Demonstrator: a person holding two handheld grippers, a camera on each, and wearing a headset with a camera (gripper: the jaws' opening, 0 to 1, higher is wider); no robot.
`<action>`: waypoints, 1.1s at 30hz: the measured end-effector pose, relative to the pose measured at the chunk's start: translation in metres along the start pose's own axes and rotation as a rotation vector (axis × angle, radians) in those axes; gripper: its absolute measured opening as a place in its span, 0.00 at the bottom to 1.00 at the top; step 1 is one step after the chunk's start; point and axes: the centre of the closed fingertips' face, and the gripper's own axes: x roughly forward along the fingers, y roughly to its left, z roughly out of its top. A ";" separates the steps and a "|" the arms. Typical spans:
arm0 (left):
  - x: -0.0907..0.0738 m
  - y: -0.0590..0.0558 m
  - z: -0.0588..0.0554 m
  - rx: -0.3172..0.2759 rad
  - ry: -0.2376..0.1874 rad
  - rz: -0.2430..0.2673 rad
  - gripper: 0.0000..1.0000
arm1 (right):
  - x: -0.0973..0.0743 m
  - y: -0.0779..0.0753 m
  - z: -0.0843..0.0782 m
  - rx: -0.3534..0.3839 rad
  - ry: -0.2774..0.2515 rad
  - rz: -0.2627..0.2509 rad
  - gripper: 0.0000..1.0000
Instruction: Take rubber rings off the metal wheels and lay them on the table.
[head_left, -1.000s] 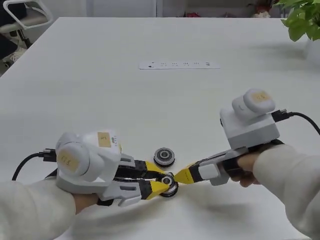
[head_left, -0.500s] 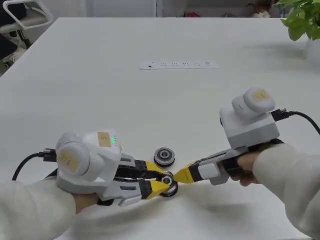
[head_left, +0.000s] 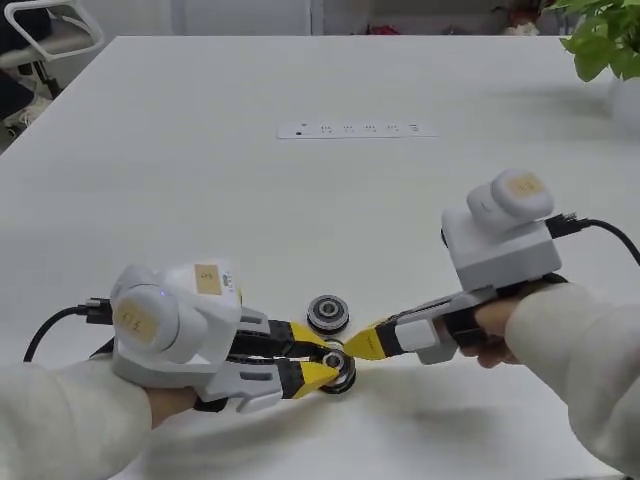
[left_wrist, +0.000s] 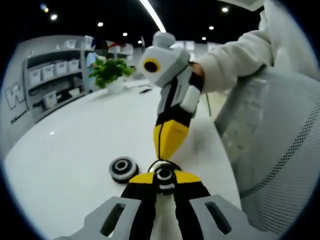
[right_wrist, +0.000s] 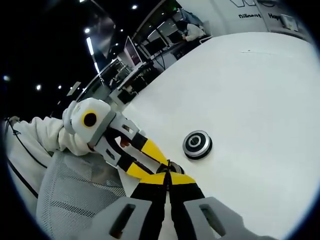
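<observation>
My left gripper (head_left: 324, 363) is shut on a small metal wheel (head_left: 343, 373) low over the white table (head_left: 200, 180); in the left gripper view the wheel (left_wrist: 165, 175) sits between the yellow tips. My right gripper (head_left: 358, 347) comes in from the right, shut on the thin black rubber ring (left_wrist: 162, 163) at that wheel's top edge. In the right gripper view the closed tips (right_wrist: 169, 177) pinch a small dark bit of ring (right_wrist: 168, 167). A second wheel (head_left: 327, 312) with its black ring lies flat just beyond, also visible as a wheel (left_wrist: 123, 168) and a wheel (right_wrist: 197, 144).
A white power strip (head_left: 357, 130) lies farther back at mid-table. A green plant (head_left: 605, 40) stands at the far right corner and a chair (head_left: 50, 30) at the far left. Cables trail from both grippers toward the near edge.
My right gripper has lifted and drawn back slightly while staying shut at the wheel. The left gripper and both wheels have not moved.
</observation>
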 end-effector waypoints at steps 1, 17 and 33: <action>0.000 0.000 0.000 0.001 0.000 0.000 0.14 | 0.000 0.000 0.000 0.004 -0.002 0.000 0.00; -0.002 -0.001 0.001 0.019 0.054 -0.012 0.18 | 0.000 0.000 -0.003 0.002 0.013 -0.009 0.00; -0.051 0.009 0.035 -0.010 -0.032 0.019 0.50 | -0.001 0.004 -0.002 0.006 0.013 0.001 0.00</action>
